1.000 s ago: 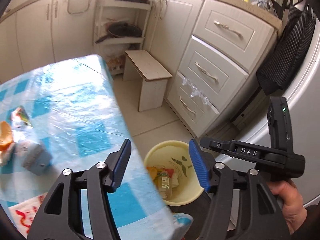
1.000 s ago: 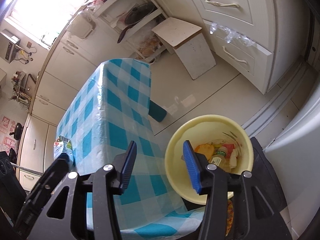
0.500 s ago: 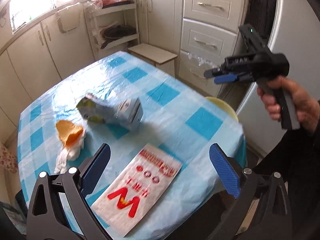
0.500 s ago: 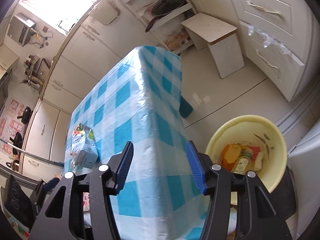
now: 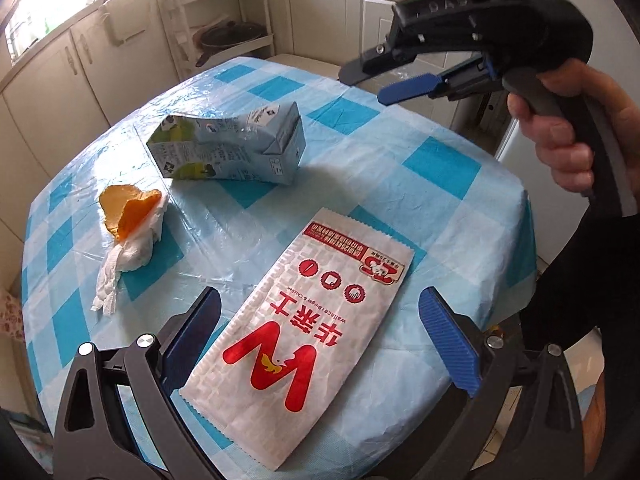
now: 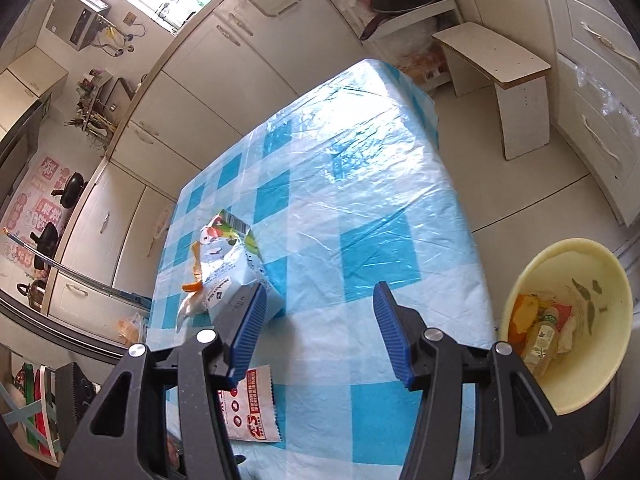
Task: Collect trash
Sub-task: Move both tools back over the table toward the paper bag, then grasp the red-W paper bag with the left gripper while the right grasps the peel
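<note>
The white-and-red paper bag [image 5: 304, 344] is lying flat on the checked table [image 5: 440, 168], between the spread, empty fingers of the left gripper [image 5: 320, 340]. Only the right view is showing the yellow bin [image 6: 600, 380] on the floor, holding a bottle [image 6: 540, 340] and scraps. The right gripper [image 6: 318, 332] is hovering, fingers apart, beside the crushed carton [image 6: 228, 268].

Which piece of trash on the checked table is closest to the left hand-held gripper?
The flat white paper bag with the red W logo. It lies between the left hand-held gripper's open jaws, while the crumpled blue carton and orange peel on tissue sit farther back.
</note>
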Demonstrator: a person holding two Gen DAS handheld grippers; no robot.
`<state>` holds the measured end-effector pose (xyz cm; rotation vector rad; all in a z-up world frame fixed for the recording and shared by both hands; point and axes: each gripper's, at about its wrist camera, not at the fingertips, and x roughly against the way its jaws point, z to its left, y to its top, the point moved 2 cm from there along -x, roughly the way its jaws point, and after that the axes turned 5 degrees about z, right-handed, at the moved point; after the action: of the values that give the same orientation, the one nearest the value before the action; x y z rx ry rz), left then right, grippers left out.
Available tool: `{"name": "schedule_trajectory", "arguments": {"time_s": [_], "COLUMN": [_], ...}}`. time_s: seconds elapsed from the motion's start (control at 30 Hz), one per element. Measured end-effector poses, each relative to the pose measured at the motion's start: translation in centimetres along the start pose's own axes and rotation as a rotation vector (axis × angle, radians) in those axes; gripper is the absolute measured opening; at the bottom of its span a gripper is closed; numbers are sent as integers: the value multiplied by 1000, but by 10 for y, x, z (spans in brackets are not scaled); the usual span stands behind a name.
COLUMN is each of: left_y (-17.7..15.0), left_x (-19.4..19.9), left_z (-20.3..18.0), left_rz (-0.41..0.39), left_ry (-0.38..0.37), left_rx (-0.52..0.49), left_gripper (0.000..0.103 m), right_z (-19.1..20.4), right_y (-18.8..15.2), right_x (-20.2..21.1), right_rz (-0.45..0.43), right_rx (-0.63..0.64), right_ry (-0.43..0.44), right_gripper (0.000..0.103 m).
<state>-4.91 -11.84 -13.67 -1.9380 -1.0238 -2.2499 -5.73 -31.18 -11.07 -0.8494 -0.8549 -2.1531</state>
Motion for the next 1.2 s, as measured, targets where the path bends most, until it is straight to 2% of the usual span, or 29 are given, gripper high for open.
{"name": "schedule_trajectory", "arguments": {"time_s": [0.03,0.13,0.23,0.3,0.4,0.5,0.6,0.73,0.83,0.93,1.0,1.1,1.2], "left_y": [-1,-2,-2,-2,-1,-4,-6,-7,-9,-11,-17,-29,-38], "left_x": [-5,-6,-6,-4,-1,0,2,8,12,19,26,35,42], "left_z": [1,9,17,22,36,48,50,41,40,44,47,55,67], "left_rz": [15,11,8,6,4,7,10,10,22,34,48,67,72], "left_ry": [16,-23,-45,-40,-64,-82,-81,-53,-38,-19,-14,4,20], "left_rx": [-7,32,68,89,167,231,247,218,209,209,201,201,216], "left_gripper": [96,94,81,67,29,14,12,12,12,12,12,12,12], "right_z": [3,8,11,14,20,28,39,63,84,107,121,141,154], "right_y": [0,2,5,6,7,8,8,9,6,1,-5,-13,-19], "right_x": [-1,-3,-4,-3,-3,-2,2,10,8,-5,-20,-45,-70], "right_rz": [0,-3,-11,-19,-27,-44,-82,-149,-159,-120,-76,-11,28], "right_rx": [5,15,9,9,15,37,74,160,228,295,332,383,408], "right_ry": [2,10,25,34,46,46,43,61,114,175,194,194,150], "right_gripper": [55,55,55,55,55,55,55,56,57,62,62,62,62]}}
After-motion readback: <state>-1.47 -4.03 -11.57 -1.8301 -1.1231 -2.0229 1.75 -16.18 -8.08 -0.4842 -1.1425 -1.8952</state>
